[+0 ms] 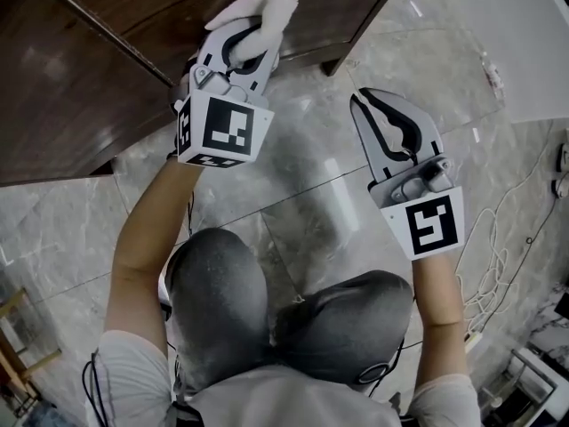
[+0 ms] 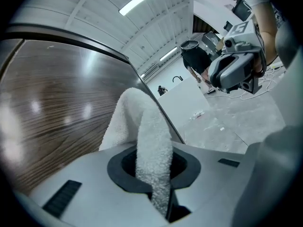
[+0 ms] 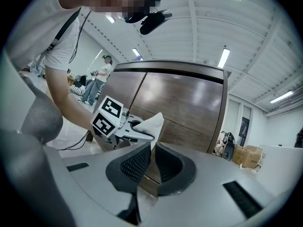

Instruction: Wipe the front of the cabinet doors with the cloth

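Note:
A white cloth point(image 1: 264, 9) is pressed against the dark wood cabinet door point(image 1: 80, 78), low down near its bottom edge. My left gripper point(image 1: 247, 36) is shut on this cloth. In the left gripper view the cloth point(image 2: 150, 136) rises folded out of the jaws, with the glossy door point(image 2: 57, 103) close behind it. My right gripper point(image 1: 366, 103) hangs over the floor to the right, apart from the cabinet, shut and empty. The right gripper view shows its dark pads point(image 3: 135, 163) together, and beyond them the left gripper point(image 3: 124, 128), the cloth point(image 3: 154, 122) and the cabinet point(image 3: 189, 98).
The person kneels on a grey marble floor point(image 1: 302, 194), knees point(image 1: 222, 301) close below the grippers. A cabinet foot point(image 1: 333, 65) stands between the grippers. White cables point(image 1: 498, 238) trail at the right. A white panel point(image 1: 524, 34) lies at the top right.

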A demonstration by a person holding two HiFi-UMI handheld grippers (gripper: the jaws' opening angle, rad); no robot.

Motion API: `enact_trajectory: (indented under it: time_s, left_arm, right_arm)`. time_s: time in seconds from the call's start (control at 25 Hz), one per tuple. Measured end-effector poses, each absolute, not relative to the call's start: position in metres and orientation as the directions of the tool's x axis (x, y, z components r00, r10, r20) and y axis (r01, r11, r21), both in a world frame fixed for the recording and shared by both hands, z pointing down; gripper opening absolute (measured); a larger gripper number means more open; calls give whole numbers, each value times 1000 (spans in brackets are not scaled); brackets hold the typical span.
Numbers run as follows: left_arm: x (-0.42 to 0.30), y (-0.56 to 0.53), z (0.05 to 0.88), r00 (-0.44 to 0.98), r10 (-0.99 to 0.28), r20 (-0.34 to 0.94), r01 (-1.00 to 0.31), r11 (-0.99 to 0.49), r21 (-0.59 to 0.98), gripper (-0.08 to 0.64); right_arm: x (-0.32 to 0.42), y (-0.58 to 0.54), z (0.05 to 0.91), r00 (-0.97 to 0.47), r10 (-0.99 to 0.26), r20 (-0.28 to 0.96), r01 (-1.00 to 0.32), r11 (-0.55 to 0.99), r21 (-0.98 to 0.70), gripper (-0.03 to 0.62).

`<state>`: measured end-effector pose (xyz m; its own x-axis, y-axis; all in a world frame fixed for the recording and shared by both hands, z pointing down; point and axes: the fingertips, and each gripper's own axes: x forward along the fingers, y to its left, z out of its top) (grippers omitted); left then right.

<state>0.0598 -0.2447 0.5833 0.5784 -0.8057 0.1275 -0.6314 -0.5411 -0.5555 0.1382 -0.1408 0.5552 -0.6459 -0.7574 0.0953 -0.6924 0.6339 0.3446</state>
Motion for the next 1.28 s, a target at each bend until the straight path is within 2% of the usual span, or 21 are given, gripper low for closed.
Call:
enact_trajectory:
  time_s: [0.44, 1.28]
  left_arm:
    - [113, -264, 589, 591, -797, 123, -634, -553, -541, 58]
    - [225, -300, 616, 624, -758, 192, -577, -612, -540, 58]
  right_arm:
    - [175, -145, 566, -629, -772, 96, -712, 621, 328, 52]
    - [256, -142, 578, -563, -822, 81, -775, 560, 293, 52]
